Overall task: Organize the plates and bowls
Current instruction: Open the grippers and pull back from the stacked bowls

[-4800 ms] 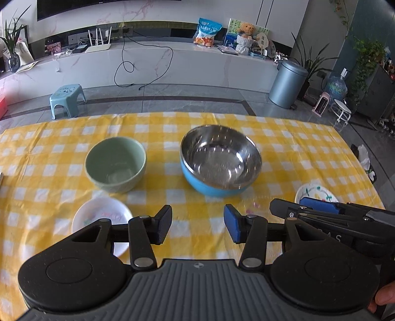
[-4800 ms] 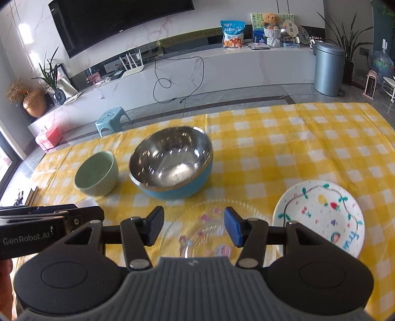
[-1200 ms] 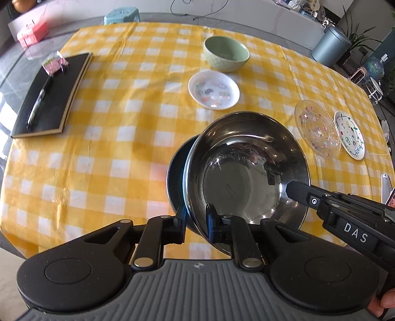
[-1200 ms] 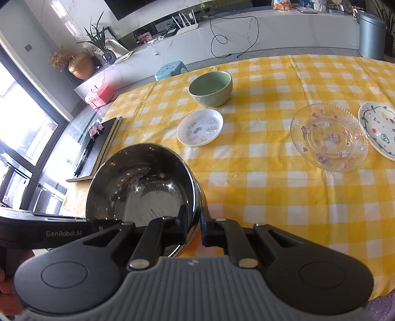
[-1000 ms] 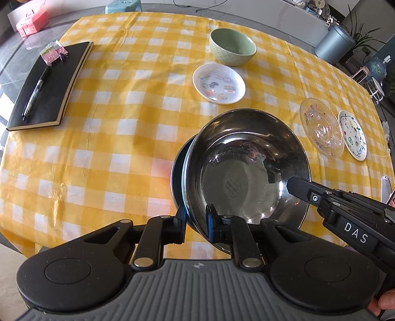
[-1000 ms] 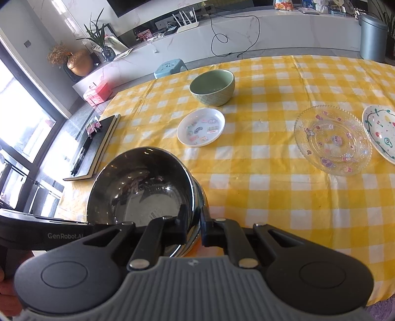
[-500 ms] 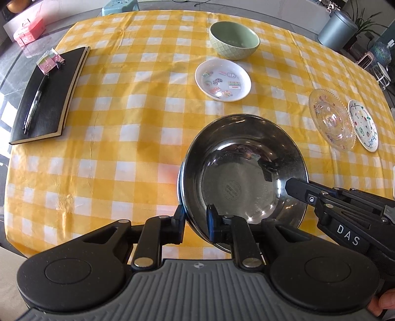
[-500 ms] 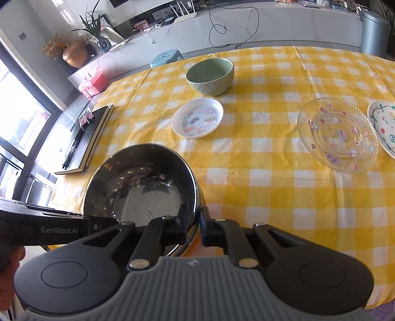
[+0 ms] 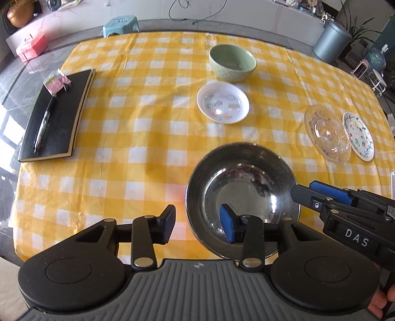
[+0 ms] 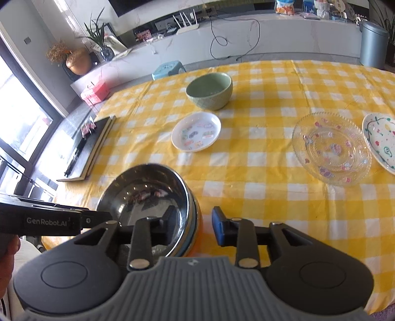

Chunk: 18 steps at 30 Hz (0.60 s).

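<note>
The steel bowl (image 9: 243, 187) with a blue outside sits on the yellow checked tablecloth near the front edge; it also shows in the right wrist view (image 10: 148, 195). My left gripper (image 9: 198, 223) is open, straddling the bowl's left rim. My right gripper (image 10: 195, 226) is open, straddling the bowl's right rim. Farther back stand a green bowl (image 9: 232, 63), a small white plate (image 9: 223, 102), a clear glass plate (image 9: 325, 133) and a painted white plate (image 9: 359, 135).
A black notebook (image 9: 56, 116) with a pen and a pink clip lies at the table's left. The table's front edge (image 9: 98, 249) is close to both grippers. A blue stool (image 9: 121, 22) and a grey bin (image 9: 332, 42) stand on the floor beyond.
Both grippers were shut on the steel bowl's rim and held it above the table. The bowl now rests on the cloth and both grippers have opened.
</note>
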Tool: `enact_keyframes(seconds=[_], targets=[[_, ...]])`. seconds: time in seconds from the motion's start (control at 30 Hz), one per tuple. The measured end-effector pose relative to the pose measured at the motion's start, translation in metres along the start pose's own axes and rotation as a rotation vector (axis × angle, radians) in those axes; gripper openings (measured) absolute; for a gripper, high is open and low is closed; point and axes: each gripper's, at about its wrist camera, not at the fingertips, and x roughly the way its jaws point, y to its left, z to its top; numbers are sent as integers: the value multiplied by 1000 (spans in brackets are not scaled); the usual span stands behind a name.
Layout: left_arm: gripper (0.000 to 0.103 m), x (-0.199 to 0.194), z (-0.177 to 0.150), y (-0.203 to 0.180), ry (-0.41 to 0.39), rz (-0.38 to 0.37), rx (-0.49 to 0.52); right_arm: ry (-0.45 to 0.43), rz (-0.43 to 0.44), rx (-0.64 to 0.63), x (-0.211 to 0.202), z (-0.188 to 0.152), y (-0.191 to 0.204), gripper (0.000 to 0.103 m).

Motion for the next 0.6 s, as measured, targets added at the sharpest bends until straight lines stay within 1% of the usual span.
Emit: enact_keyframes(seconds=[0.07,0.13,0.2,0.33,0.6], targets=[[51,-7,2,1,-32,-8,4,-29,-3,-6,-5,3,-2,43],[56,-13,5,2,-69,-30,14,-61,-18,-13,-10,7,-4,50],[58,-17,9,2,-99,-44,19,-83,-35,-11,-11,12,-7,53],[58,-16,18,-1,-143,-55,39,-94,-66,-11,-7,22,-12,54],[58,1,49,-5,-185,-64,82,-104,-139,-62,12,44,-20,56]])
